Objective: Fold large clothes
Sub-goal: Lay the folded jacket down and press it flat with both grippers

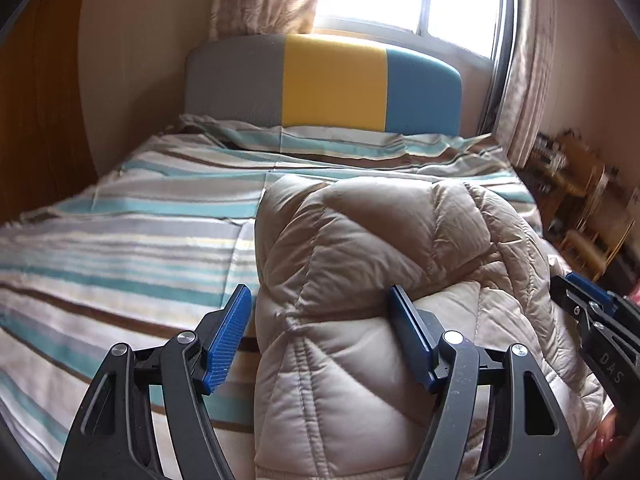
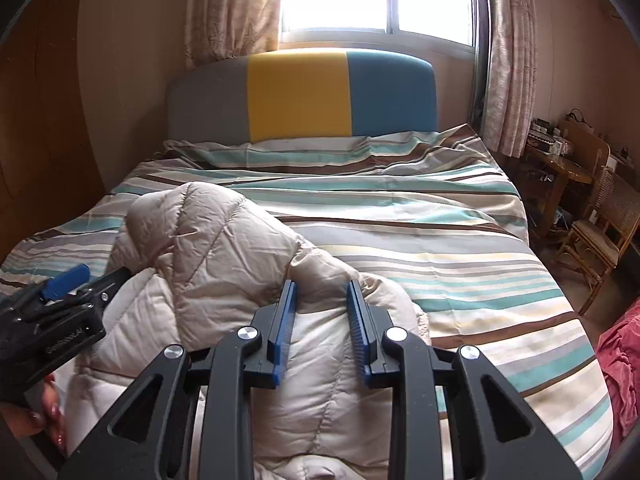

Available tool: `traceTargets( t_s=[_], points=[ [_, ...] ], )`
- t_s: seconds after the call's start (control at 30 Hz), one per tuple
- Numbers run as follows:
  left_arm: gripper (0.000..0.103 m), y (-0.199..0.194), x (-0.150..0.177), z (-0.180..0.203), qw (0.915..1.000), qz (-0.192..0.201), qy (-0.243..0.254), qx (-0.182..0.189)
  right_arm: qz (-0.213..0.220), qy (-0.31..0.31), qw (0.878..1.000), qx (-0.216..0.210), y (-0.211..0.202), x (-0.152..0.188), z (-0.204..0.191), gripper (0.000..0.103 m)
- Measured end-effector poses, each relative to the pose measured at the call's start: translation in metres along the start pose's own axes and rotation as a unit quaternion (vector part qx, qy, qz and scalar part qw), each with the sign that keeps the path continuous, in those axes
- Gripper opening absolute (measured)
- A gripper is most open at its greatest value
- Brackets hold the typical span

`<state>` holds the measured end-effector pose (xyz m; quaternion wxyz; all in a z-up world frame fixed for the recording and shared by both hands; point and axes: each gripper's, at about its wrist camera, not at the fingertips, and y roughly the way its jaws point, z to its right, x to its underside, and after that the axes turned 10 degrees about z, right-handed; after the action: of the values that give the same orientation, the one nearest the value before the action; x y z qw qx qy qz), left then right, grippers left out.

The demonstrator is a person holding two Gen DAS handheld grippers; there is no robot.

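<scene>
A beige quilted puffer jacket (image 1: 360, 264) lies bunched on the striped bed (image 1: 120, 248), with one folded part raised off the cover. My left gripper (image 1: 320, 296) spans a thick fold of it. The right pad presses into the padding and the left pad sits at the fold's edge. In the right wrist view the jacket (image 2: 224, 248) humps up at the left of the bed (image 2: 440, 240). My right gripper (image 2: 321, 286) is pinched narrowly on a ridge of the fabric. Both grippers hold the near side of the jacket, side by side.
A grey, yellow and blue headboard (image 2: 300, 96) stands under a bright window with curtains. At the right are a wooden table (image 2: 560, 168) and cane chairs (image 2: 600, 232). A red cloth (image 2: 620, 360) lies at the bed's right edge. A wooden panel (image 1: 36, 120) lines the left.
</scene>
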<state>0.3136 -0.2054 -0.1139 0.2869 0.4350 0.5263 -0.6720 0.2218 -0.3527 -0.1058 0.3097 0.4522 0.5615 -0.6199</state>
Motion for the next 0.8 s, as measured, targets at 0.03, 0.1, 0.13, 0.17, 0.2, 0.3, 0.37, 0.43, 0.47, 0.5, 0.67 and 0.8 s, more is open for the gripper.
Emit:
traceTargets(
  t_s=[0.03, 0.1, 0.13, 0.17, 0.2, 0.3, 0.37, 0.43, 0.47, 0.5, 0.67, 0.8],
  points=[
    [0.074, 0.003, -0.002, 0.003, 0.9999, -0.002, 0.009, -0.006, -0.002, -0.001, 1.0, 0.001, 0.004, -0.001, 0.002, 0.025],
    [0.075, 0.006, -0.004, 0.006, 0.9999, -0.002, 0.014, -0.009, -0.004, -0.004, 1.0, 0.008, 0.013, -0.002, 0.006, 0.025],
    [0.077, 0.008, -0.005, 0.008, 0.9998, -0.004, 0.017, -0.009, -0.007, -0.003, 1.0, 0.01, 0.016, -0.002, 0.008, 0.026],
    [0.077, 0.009, -0.005, 0.01, 0.9997, -0.006, 0.019, -0.011, -0.009, 0.001, 1.0, 0.01, 0.019, -0.002, 0.01, 0.026],
    [0.077, 0.012, -0.006, 0.011, 0.9997, -0.008, 0.021, -0.012, -0.012, 0.006, 1.0, 0.011, 0.022, -0.002, 0.013, 0.027],
    [0.077, 0.019, -0.009, 0.019, 0.9993, -0.016, 0.032, -0.014, -0.018, 0.014, 1.0, 0.017, 0.031, 0.0, 0.023, 0.029],
    [0.078, 0.023, -0.011, 0.025, 0.9989, -0.02, 0.041, -0.012, -0.025, 0.02, 0.999, 0.023, 0.039, 0.004, 0.031, 0.03],
    [0.084, 0.028, -0.011, 0.033, 0.9981, -0.023, 0.055, -0.015, -0.033, 0.029, 0.999, 0.028, 0.046, 0.01, 0.039, 0.03],
    [0.085, 0.031, -0.011, 0.036, 0.9979, -0.024, 0.059, -0.015, -0.037, 0.035, 0.998, 0.03, 0.049, 0.012, 0.043, 0.031],
    [0.085, 0.036, -0.009, 0.04, 0.9973, -0.028, 0.066, -0.013, -0.04, 0.041, 0.998, 0.031, 0.052, 0.015, 0.047, 0.031],
    [0.087, 0.058, -0.002, 0.052, 0.9954, -0.048, 0.082, -0.01, -0.061, 0.073, 0.995, 0.035, 0.066, 0.025, 0.065, 0.032],
    [0.091, 0.075, 0.004, 0.058, 0.9939, -0.065, 0.089, -0.01, -0.079, 0.105, 0.991, 0.035, 0.079, 0.035, 0.079, 0.033]
  ],
)
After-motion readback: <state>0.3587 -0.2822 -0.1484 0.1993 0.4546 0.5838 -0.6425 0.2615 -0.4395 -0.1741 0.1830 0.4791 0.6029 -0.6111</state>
